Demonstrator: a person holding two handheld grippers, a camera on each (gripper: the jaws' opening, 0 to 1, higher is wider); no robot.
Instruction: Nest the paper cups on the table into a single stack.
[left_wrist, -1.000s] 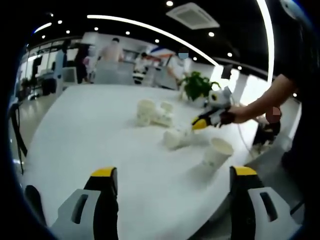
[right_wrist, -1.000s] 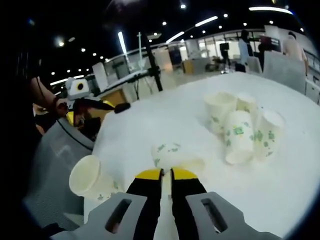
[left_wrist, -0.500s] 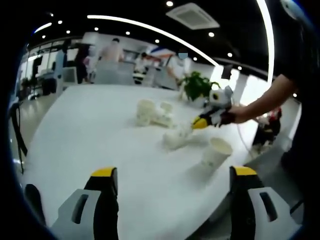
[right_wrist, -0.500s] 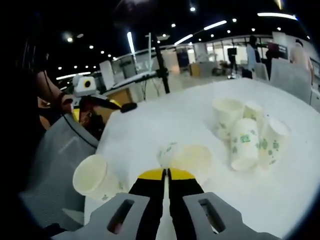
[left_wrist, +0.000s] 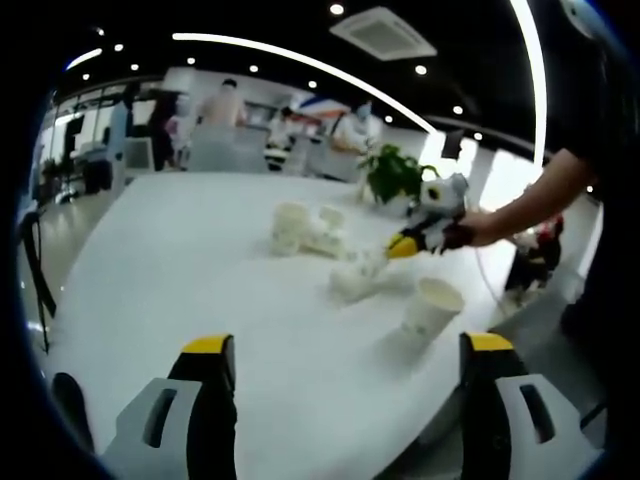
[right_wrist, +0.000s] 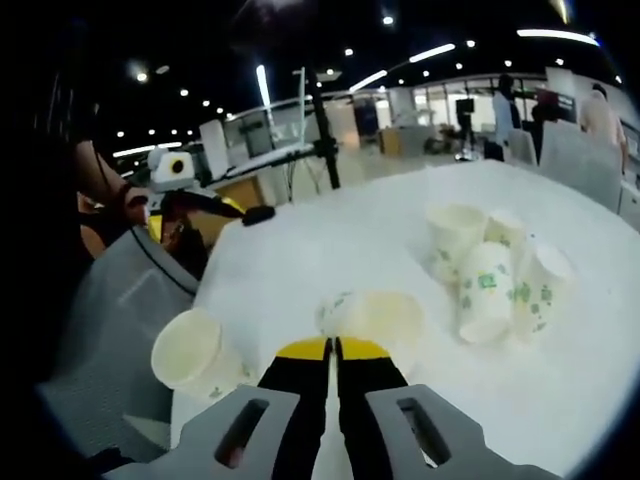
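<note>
My right gripper (right_wrist: 333, 350) has its jaws pressed together on the rim of a tipped paper cup (right_wrist: 372, 315) lying on its side on the white table (right_wrist: 330, 235); the wall looks pinched thin between the yellow tips, though the contact itself is partly hidden. In the left gripper view the same gripper (left_wrist: 402, 247) reaches in from the right to that cup (left_wrist: 352, 277). My left gripper (left_wrist: 345, 350) hangs back with jaws spread wide, nothing between them.

Where the cups are: one upright cup (right_wrist: 190, 357) near the table edge, just left of my right gripper, seen also at (left_wrist: 432, 308). A cluster of four cups (right_wrist: 490, 270) sits further in, some upright, some leaning, touching each other; same cluster at (left_wrist: 305, 228). No stack formed yet, so the task looks barely begun.

Risks, as I judge them:
- Thin paper rim in a hard pinch could crease or fold, and then the cup won't nest cleanly.
- Gripped by one wall only, the cup may swing or slip when lifted.
- The upright cup is near the edge; a sideways bump from my gripper or the carried cup could knock it off.
- Going into the cluster, leaning cups may topple and roll.
</note>
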